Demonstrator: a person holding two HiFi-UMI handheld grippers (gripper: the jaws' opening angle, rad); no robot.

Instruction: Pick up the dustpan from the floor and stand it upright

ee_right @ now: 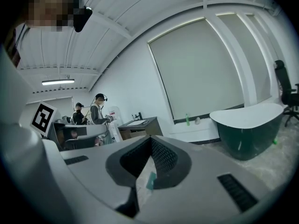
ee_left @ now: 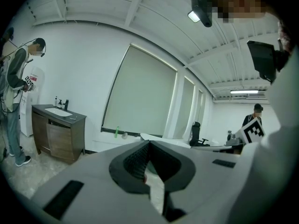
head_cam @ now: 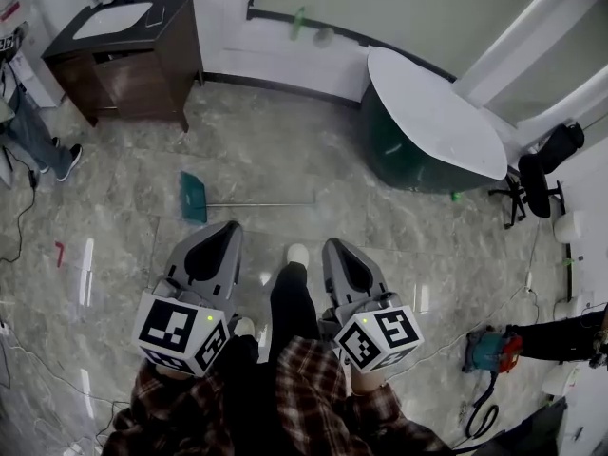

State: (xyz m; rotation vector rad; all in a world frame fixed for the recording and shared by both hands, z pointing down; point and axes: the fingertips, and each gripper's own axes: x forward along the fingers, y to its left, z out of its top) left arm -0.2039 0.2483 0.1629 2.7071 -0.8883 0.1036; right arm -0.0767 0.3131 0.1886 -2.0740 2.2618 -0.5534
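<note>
Ahead of both closed fingertip pairs: dustpan [head_cam: 194, 199] flat on the floor [head_cam: 285, 150]

Lies clear of both grippers on glossy, marble-veined tile. Teal plastic end just beyond the left gripper [head_cam: 231, 224], thin metal handle [head_cam: 266, 203] stretching across toward the right gripper [head_cam: 334, 245]. Looks light and stiff; rod smooth, probably slippery and prone to swivel in a pinch. Best taken on the handle close to the teal end. Fingers of both grippers pressed together, nothing between them.

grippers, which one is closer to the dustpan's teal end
The left gripper: in the head view its tip sits just below the teal end of the dustpan; the right gripper is by the handle's far end.
</note>
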